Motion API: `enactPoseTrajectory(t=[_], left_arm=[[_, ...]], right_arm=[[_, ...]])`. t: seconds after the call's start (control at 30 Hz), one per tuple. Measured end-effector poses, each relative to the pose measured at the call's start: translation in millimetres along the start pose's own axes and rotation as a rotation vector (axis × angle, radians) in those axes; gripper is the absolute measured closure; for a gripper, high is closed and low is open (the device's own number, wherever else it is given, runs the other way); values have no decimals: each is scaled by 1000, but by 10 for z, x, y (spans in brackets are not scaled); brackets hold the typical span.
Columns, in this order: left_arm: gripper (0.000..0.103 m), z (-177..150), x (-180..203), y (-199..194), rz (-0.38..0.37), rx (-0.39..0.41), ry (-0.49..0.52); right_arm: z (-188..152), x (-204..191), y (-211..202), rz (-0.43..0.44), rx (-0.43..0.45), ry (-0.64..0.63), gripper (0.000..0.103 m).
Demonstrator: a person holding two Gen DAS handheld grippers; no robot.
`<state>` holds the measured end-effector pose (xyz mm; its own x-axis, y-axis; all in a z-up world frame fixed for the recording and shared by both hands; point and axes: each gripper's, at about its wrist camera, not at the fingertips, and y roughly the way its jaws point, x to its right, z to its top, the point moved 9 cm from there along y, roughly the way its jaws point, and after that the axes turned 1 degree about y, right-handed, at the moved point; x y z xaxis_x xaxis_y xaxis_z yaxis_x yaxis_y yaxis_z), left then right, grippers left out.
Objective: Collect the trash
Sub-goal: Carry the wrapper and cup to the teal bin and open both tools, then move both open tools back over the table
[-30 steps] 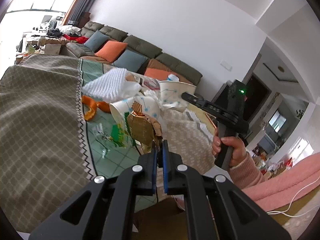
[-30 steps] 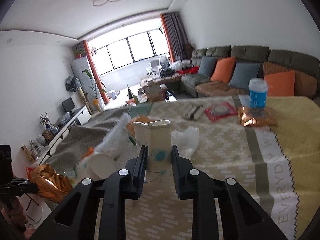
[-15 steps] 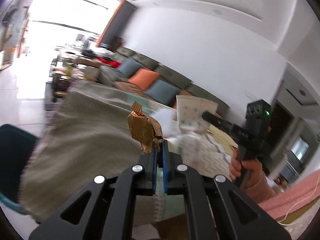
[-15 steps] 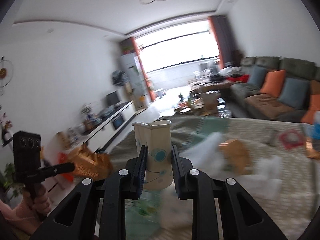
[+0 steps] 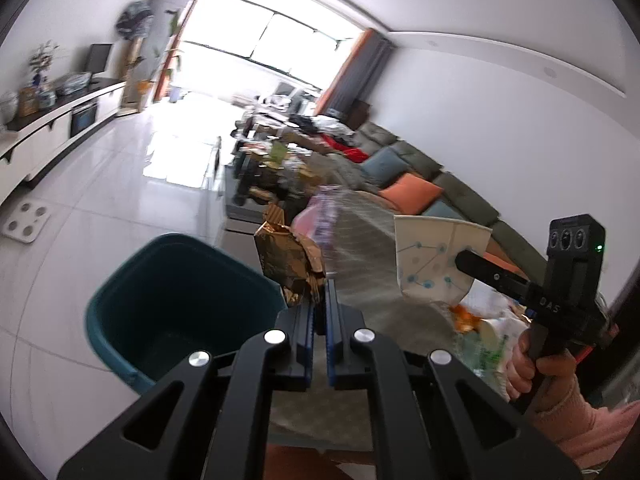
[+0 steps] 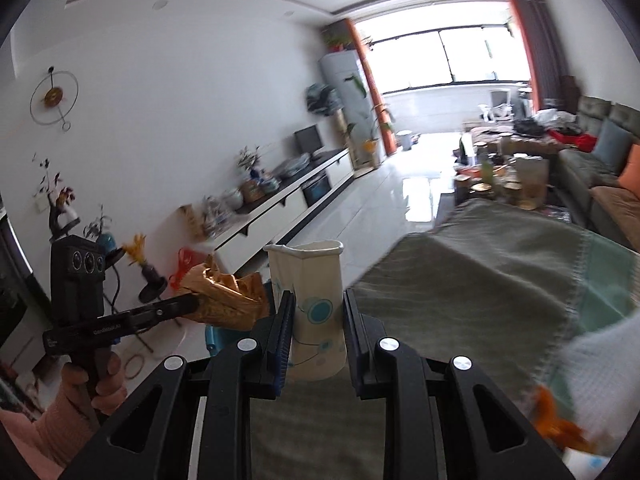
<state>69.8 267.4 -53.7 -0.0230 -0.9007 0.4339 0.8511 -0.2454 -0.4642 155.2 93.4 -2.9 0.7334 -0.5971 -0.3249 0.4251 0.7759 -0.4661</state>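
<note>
My left gripper (image 5: 319, 296) is shut on a crumpled gold foil wrapper (image 5: 286, 258) and holds it in the air just right of a dark teal bin (image 5: 176, 304) on the floor. The wrapper also shows in the right wrist view (image 6: 224, 300). My right gripper (image 6: 316, 316) is shut on a squashed white paper cup with blue dots (image 6: 310, 292), held above the table edge. In the left wrist view the cup (image 5: 432, 260) is to the right of the wrapper.
A table with a grey-green cloth (image 6: 480, 280) lies to the right, with more trash (image 5: 472, 320) on it. White tiled floor (image 5: 120, 184), a TV counter (image 6: 280, 196) and a sofa with cushions (image 5: 412, 188) surround it.
Both grippers have swung left away from the table with their loads. The teal bin has come fully into the left wrist view, and the wrapper now hangs beside its rim.
</note>
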Motion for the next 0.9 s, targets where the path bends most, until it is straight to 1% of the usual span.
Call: enactPoseTrajectory(t=[0.13,0.3,0.47,0.67,0.77,0.83,0.87,0.9], left_arm=[[97,26,-287,25,83,-13,-28],[96,-6,-567,79,151,-47,-60],[96,-100,-752,220,182,-85,-98],[96,-182,-943,350,209,-119,-150],[96,-234,-1005,395,218,-125,-181],[85,-247,-1039,429,223,-125,-198],[77,-246,-1036,434,222,-119,-204],[75,-243,-1039,434,233,-113,-205]], right_arm=[[-6,-167,344,27,-47,-2,79],[-65,-281,715,43,-113,-7,79],[-180,-341,1037,35,-187,1,79],[-270,-288,1255,16,-242,34,78],[-306,-305,1329,10,-266,53,76],[-315,-295,1358,5,-269,59,71],[-323,-292,1341,5,-268,63,69],[-323,-289,1348,6,-266,65,67]])
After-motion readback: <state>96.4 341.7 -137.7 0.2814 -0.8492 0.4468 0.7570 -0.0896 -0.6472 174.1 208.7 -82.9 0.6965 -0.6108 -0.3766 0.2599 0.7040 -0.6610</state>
